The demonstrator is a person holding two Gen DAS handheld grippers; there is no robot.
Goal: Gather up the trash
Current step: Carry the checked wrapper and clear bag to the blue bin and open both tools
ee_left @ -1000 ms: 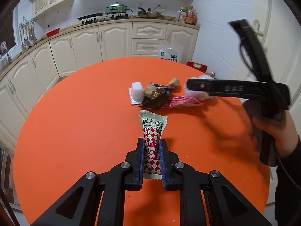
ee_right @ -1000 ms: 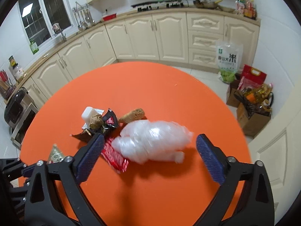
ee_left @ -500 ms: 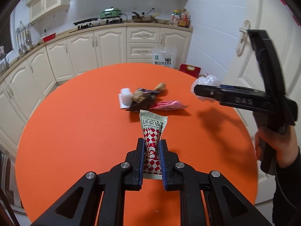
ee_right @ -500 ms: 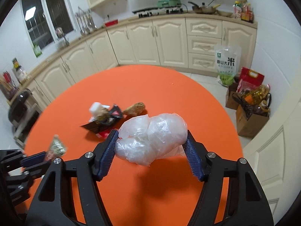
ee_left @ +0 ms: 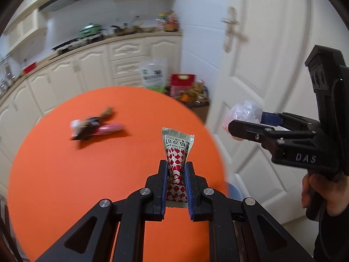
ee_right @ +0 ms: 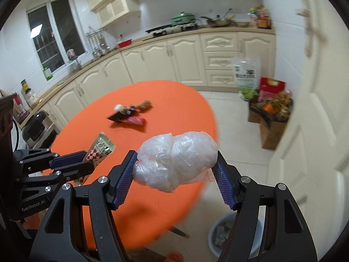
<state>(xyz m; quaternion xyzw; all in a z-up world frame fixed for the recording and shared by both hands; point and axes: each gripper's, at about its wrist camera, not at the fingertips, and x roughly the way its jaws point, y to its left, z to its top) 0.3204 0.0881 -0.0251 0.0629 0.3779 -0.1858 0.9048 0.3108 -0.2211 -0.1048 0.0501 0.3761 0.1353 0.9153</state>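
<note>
My left gripper is shut on a red-and-white checked snack wrapper and holds it above the orange round table's right edge. My right gripper is shut on a crumpled clear plastic bag, lifted off the table; the bag also shows in the left wrist view. A small pile of wrappers and scraps lies on the table's far side, also seen in the right wrist view. A blue-grey trash bin with trash inside stands on the floor below the right gripper.
A white door stands to the right. Bags and a cardboard box of groceries sit on the floor by the cabinets. The bin's rim peeks out past the table's right edge.
Both grippers have swung to the right, away from the table's middle, with their loads. The right gripper closed on the plastic bag and lifted it over the floor near the bin.
</note>
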